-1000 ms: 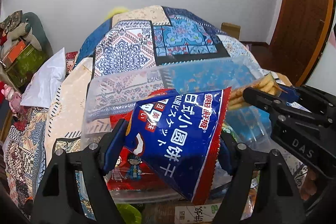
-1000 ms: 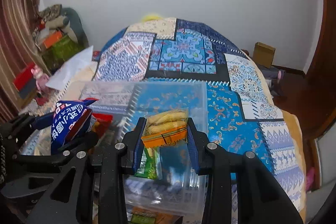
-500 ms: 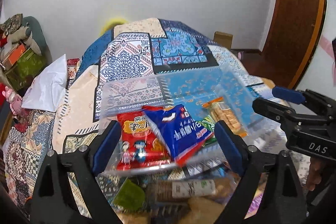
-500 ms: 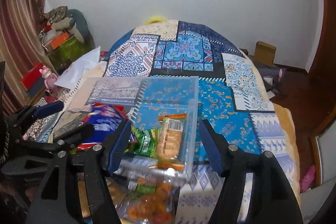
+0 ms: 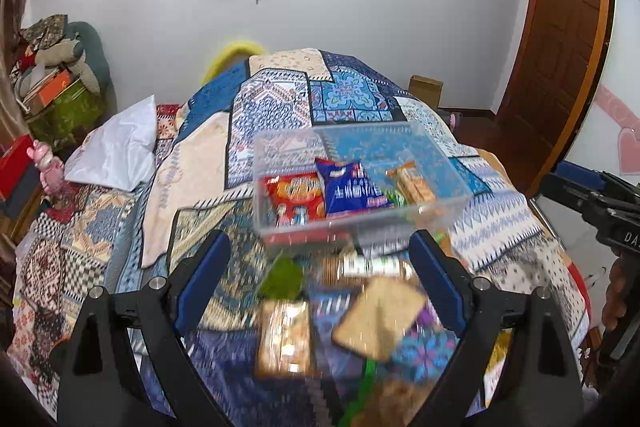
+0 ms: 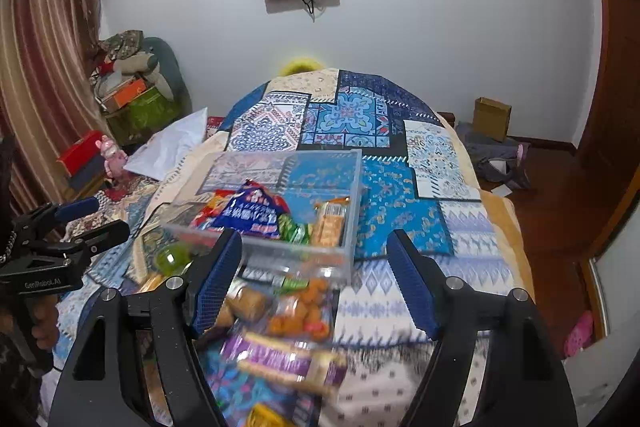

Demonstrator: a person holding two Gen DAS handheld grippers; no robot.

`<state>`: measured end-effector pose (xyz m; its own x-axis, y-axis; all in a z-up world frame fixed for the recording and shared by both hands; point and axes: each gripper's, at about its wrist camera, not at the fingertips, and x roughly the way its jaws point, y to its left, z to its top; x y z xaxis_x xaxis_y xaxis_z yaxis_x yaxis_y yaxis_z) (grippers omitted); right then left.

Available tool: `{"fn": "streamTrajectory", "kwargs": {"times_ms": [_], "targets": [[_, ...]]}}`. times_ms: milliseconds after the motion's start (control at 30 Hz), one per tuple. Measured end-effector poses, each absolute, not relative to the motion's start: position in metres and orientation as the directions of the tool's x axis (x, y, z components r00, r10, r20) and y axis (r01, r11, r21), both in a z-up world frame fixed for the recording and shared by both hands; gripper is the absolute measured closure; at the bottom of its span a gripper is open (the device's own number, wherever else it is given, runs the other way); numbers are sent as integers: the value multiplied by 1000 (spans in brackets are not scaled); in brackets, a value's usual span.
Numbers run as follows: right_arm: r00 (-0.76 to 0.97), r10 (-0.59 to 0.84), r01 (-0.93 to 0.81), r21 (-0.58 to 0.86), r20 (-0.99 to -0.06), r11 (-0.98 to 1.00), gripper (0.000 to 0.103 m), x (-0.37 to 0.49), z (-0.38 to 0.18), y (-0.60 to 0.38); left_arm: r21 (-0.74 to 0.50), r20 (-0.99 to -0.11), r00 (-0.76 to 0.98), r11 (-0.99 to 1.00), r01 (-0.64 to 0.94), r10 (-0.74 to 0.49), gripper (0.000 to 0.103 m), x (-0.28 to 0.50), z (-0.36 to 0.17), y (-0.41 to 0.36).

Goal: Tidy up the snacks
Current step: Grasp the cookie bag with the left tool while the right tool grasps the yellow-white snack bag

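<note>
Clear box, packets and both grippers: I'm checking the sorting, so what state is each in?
clear box: lidless, partly filled.
blue packet: in the box, lying on the red packet.
biscuit packet: in the box, against its wall.
loose snacks: on the bedspread, unsorted.
left gripper: open, empty, jaws just opened.
right gripper: open, empty, jaws just opened.

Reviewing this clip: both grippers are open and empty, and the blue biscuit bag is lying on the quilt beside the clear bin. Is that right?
Not quite. The blue biscuit bag is inside the clear bin, next to the red packet, as the left wrist view shows. The rest holds: the left gripper and right gripper are open and empty.
</note>
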<state>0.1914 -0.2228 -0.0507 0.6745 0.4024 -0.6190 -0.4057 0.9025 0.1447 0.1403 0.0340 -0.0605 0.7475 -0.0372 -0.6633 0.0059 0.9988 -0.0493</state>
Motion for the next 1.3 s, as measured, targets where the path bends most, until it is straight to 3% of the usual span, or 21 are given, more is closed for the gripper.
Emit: {"fn": "streamTrajectory", "kwargs": {"times_ms": [333,1067,1133,1200,1300], "targets": [[650,395,-420,126,-649,898,27,143,-67,-221,-67,-710,702,998,8,-53,11,86,-86,30],[396,358,-421,179,-845,889,26,106,-181,-207,-119,-802,585,992,40,-120,11,60,-151,5],[400,357,-427,172,-844,887,29,103,-183,-207,-134,-802,580,989,53,-140,11,60,-151,1],[408,357,-433,166,-841,886,46,101,-182,-209,-140,-804,575,988,68,-153,8,61,-152,-4],[404,373,-433,185,-835,883,55,100,-181,-215,-147,-808,564,985,90,-172,6,62,-156,-13]]}}
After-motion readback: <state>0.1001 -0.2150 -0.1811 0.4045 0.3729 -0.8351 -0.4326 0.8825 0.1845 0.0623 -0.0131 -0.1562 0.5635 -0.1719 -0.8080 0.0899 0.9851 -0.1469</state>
